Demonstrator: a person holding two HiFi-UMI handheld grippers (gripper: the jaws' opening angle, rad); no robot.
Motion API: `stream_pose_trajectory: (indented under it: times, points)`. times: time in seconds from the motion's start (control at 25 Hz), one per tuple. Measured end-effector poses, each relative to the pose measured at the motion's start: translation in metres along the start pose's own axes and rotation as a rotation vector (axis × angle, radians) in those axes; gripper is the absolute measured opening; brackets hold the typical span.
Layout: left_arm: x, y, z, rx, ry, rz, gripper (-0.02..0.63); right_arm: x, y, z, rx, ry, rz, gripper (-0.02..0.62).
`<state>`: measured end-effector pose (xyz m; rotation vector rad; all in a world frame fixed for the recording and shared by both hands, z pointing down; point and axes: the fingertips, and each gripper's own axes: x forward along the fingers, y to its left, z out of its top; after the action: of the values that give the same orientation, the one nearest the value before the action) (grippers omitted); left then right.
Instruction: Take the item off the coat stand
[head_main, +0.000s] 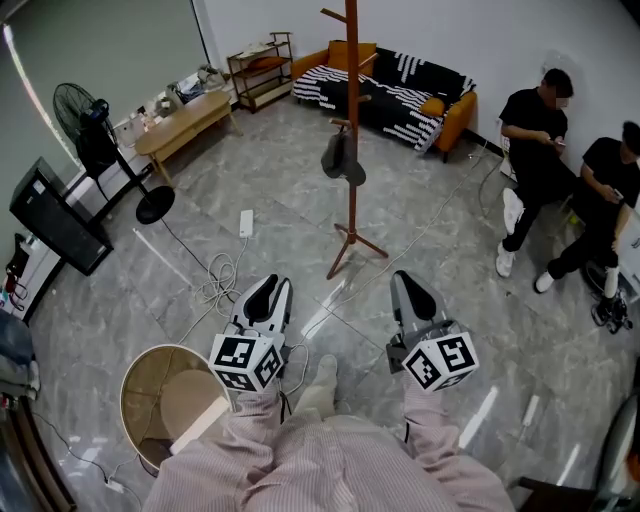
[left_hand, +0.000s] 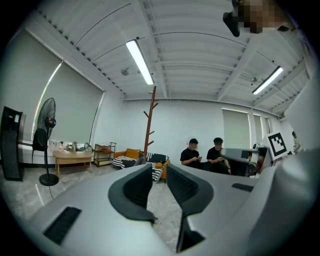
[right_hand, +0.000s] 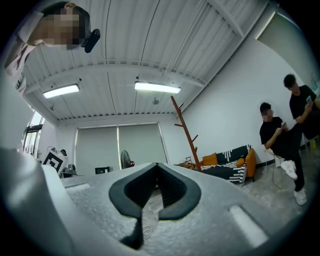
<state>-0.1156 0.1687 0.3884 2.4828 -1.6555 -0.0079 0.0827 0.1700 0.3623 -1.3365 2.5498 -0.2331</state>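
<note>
A tall wooden coat stand (head_main: 350, 130) rises from the grey tiled floor in the middle of the room. A dark grey item that looks like a hat (head_main: 342, 158) hangs from one of its lower pegs. Both grippers sit low in the head view, well short of the stand. My left gripper (head_main: 265, 295) is open by a narrow gap with nothing between its pads (left_hand: 159, 170). My right gripper (head_main: 412, 290) has its fingertips touching and holds nothing (right_hand: 157, 166). The stand (left_hand: 150, 120) shows far off in the left gripper view, and the right gripper view also catches the stand (right_hand: 186, 135).
A power strip (head_main: 246, 222) with loose cables lies on the floor left of the stand. A round basket (head_main: 170, 400) sits by my left leg. A fan (head_main: 95, 125), a wooden table (head_main: 185, 122) and a sofa (head_main: 400, 90) line the back. Two people (head_main: 535, 150) sit at the right.
</note>
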Motion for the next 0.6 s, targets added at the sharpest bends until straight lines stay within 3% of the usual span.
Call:
stream_pose_trajectory:
  times: [0.28,0.6]
  points:
    - [0.033,0.012,-0.009,-0.014,0.022,-0.01,0.11,0.026,-0.022,-0.009,0.007,0.014,-0.005,0.005]
    - [0.098,0.055,-0.007,-0.045,0.015,-0.005,0.127,0.093,-0.053,-0.019,0.004,0.031,-0.001,0.005]
